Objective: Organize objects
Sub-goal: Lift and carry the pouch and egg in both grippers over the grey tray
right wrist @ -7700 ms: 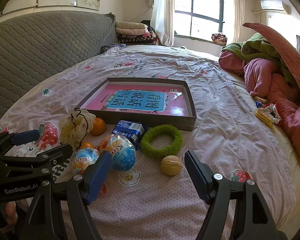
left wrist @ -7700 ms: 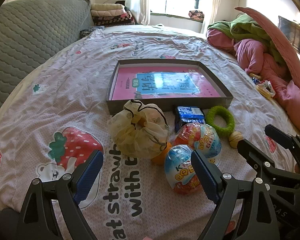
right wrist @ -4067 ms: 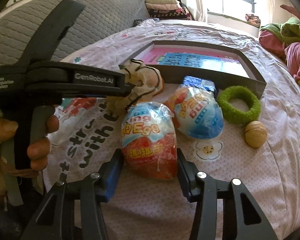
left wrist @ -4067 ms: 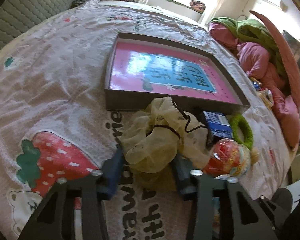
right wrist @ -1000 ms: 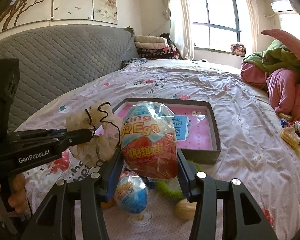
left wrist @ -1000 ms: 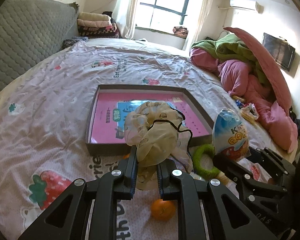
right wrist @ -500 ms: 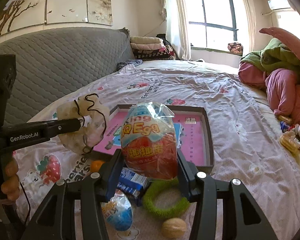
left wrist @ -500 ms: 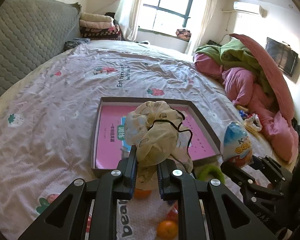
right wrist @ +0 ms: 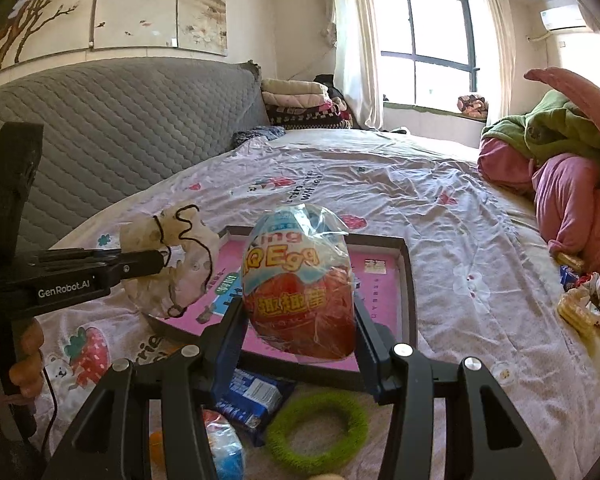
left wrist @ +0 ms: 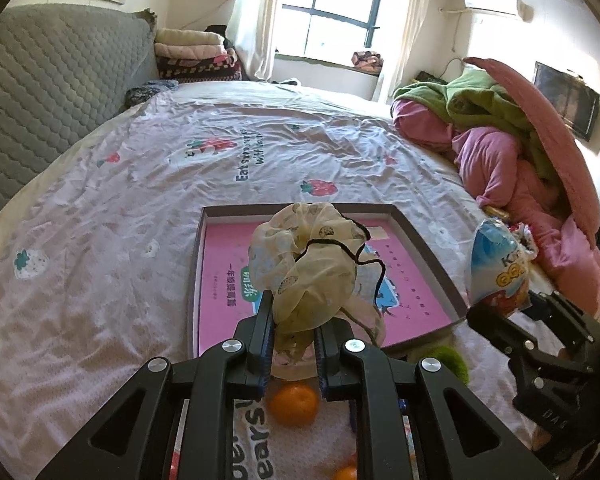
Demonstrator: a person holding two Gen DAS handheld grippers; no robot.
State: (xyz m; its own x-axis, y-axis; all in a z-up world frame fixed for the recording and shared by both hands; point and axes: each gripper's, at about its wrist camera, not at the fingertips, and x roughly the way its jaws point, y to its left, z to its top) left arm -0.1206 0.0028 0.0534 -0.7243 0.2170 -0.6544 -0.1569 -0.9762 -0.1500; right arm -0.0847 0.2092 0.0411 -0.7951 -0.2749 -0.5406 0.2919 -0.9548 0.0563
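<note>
Currently L gripper (left wrist: pixel 292 336) fingers pinched tight on mesh pouch (left wrist: pixel 306 268); R gripper (right wrist: pixel 298 332) fingers clamp egg toy (right wrist: pixel 300 284) upright, long axis vertical. Both held above bed; box tray (left wrist: pixel 424 248) lies ahead/below fingertips, L nearer.

The pouch (left wrist: pixel 304 272) is thin, gauzy cream cloth, crumpled, with a black cord. The toy egg (right wrist: pixel 300 284) wears glossy, crinkled clear plastic wrap. The tray (left wrist: pixel 432 252) has matt grey cardboard walls around a smooth, slightly shiny pink printed sheet. The bedsheet (left wrist: pixel 100 240) is soft, wrinkled printed cloth. The ring (right wrist: pixel 316 436) looks fuzzy green. The orange (left wrist: pixel 294 404) has dimpled skin.
</note>
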